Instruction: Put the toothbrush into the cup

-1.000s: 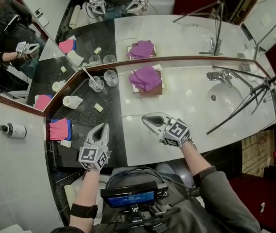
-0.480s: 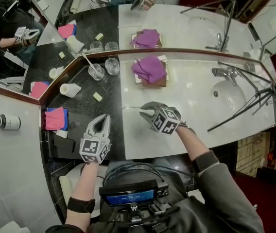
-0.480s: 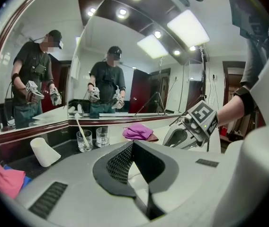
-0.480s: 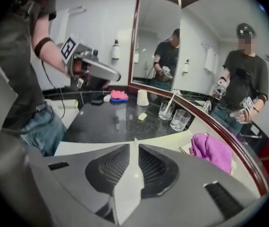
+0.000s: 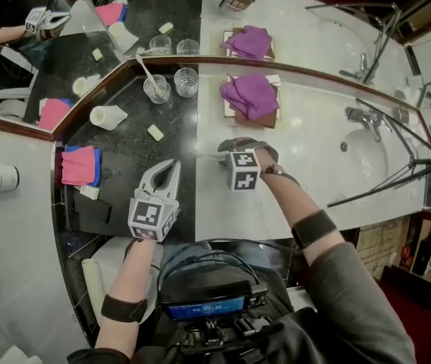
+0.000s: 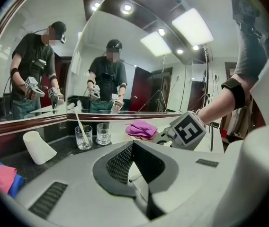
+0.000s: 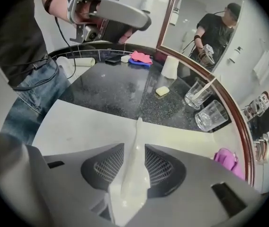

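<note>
Tongs, right side: the right tongs (image 7: pixel 134 148) are pointed steeply down at the white counter (image 5: pixel 276 196). The jaws are parted and have just been opening. A gap is seen on each side of the handle lying between them, so nothing is gripped.
Tongs, left side: the left tongs (image 5: pixel 171 164) are held low over the black counter (image 5: pixel 136 146). The jaws are closed together, with nothing between them.
Toothbrush: the white toothbrush (image 7: pixel 137 136) is laid flat on the white counter between the right pads. Its slim end is aimed at 12 o'clock in the right gripper view. In the head view it is aimed at 9 o'clock from the tongs, with its tip at the seam with the black stone.
Cups: two glass tumblers are set side by side by the mirror, at 11 o'clock from the right tongs in the head view. The left tumbler (image 5: pixel 157 89) is occupied by a second toothbrush (image 5: pixel 146 70); the right tumbler (image 5: pixel 186 82) is stood just beside it.
Paper cup: a white cup (image 5: pixel 108 116) is laid on its side at 8 o'clock from the tumblers.
Soap: a small pale bar (image 5: pixel 155 133) is placed at 12 o'clock from the left tongs.
Cloths: a purple cloth (image 5: pixel 250 95) is bunched on a brown tray (image 5: pixel 271 118) at 12 o'clock from the right tongs. A pink cloth (image 5: pixel 77 164) is found at 9 o'clock from the left tongs.
Basin: the sink (image 5: pixel 367 156) and its tap (image 5: pixel 363 116) are seen at 3 o'clock from the right tongs.
</note>
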`<state>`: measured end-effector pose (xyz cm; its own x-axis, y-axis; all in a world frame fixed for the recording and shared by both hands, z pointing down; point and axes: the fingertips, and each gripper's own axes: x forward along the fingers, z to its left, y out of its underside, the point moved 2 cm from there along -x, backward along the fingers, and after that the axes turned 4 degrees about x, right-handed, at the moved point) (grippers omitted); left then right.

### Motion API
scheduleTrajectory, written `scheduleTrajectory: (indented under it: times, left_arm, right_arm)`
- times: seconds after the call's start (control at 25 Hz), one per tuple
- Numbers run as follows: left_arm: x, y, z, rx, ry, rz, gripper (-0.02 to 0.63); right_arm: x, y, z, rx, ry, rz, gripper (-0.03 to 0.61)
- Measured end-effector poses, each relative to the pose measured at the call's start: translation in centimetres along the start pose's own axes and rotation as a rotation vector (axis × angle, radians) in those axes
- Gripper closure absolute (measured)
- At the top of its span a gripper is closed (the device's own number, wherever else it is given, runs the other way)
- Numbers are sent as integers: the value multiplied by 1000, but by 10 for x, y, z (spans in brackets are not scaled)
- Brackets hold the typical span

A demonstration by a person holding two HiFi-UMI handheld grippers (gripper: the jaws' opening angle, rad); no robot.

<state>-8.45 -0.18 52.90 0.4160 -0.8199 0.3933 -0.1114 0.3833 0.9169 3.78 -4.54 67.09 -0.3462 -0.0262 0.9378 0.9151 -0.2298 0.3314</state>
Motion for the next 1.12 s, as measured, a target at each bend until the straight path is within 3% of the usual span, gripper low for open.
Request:
scheduleTrajectory:
  times: [0.16,0.36,0.64,0.88,1.12]
  left_arm:
    - [4,7,10,-26,-3,-2,612]
    - [1,19,19,-63,-20,9,612]
    - [-8,33,27,-79,-45,23,612]
    - [-11,30,24,-82,-36,22,612]
    - [-12,28,18,-84,-26,27,612]
  right_arm:
    - [24,4,1,-52,-50,61,422]
    - [43,8,-3,-26,-104,109,432]
    - [50,10,5,-29,-209,149,516]
    - [50,9,7,-53,-169,142,521]
    - [34,-6,-8,18,-69,31,522]
